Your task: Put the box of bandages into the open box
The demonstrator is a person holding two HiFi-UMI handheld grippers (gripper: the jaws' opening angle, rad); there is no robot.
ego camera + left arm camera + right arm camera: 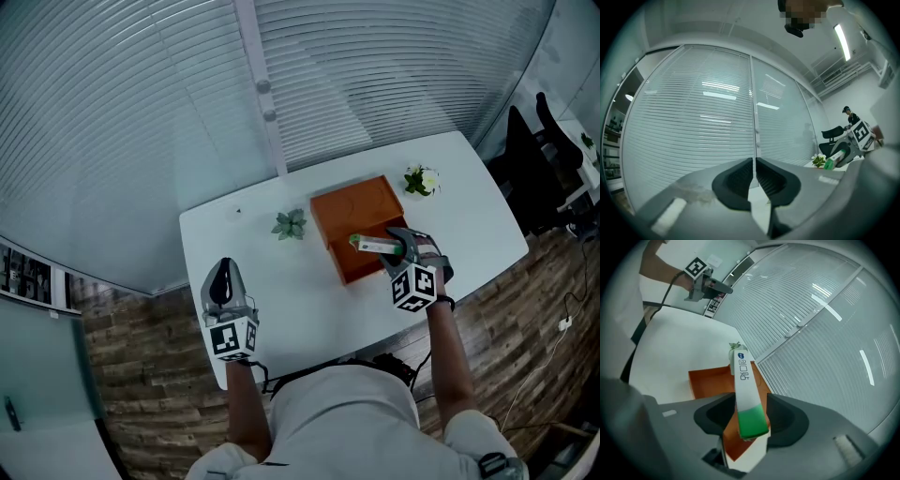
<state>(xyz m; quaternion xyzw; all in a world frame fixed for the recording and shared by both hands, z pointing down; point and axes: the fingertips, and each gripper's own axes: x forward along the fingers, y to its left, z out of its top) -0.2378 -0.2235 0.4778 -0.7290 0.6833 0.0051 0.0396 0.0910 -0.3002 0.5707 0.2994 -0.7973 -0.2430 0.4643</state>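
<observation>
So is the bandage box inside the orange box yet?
Not yet: the bandage box sits between the right gripper's parted jaws, over the orange box.

Left tongs [225, 267] at 7 o'clock, jaws pressed together, point toward 12 o'clock; right tongs [398, 242] at 4 o'clock, jaws spread wide, point toward 10.

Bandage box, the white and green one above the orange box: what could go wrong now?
The white-and-green cardboard bandage box sits loose and tilted between the open jaws of the right gripper, near the edge of the open orange box; it might tip onto the white table instead. Withdrawing, the jaws might also catch it.
</observation>
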